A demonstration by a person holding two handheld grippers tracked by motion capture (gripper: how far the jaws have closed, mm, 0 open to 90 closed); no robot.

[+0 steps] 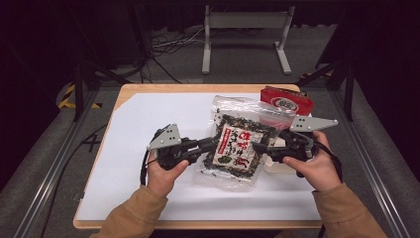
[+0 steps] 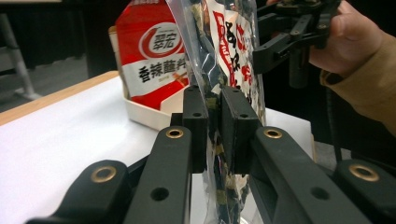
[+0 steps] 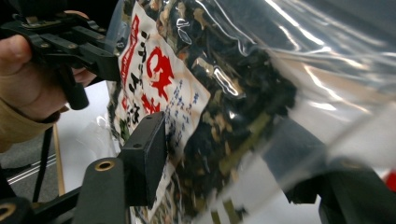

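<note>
Above the white mat [image 1: 148, 129], the seaweed bag [image 1: 236, 148] hangs between both grippers. Left gripper [image 1: 210, 144] is clamped on the bag's left edge, pads [image 2: 236, 126] squeezing the plastic from both sides. Right gripper [image 1: 258, 148] sits at the bag's right edge with its jaws spread and the bag between them, one pad [image 3: 147, 156] just beside the label; can't tell if it's pressing. Red packet [image 1: 286, 101] sits in a tray behind.
</note>
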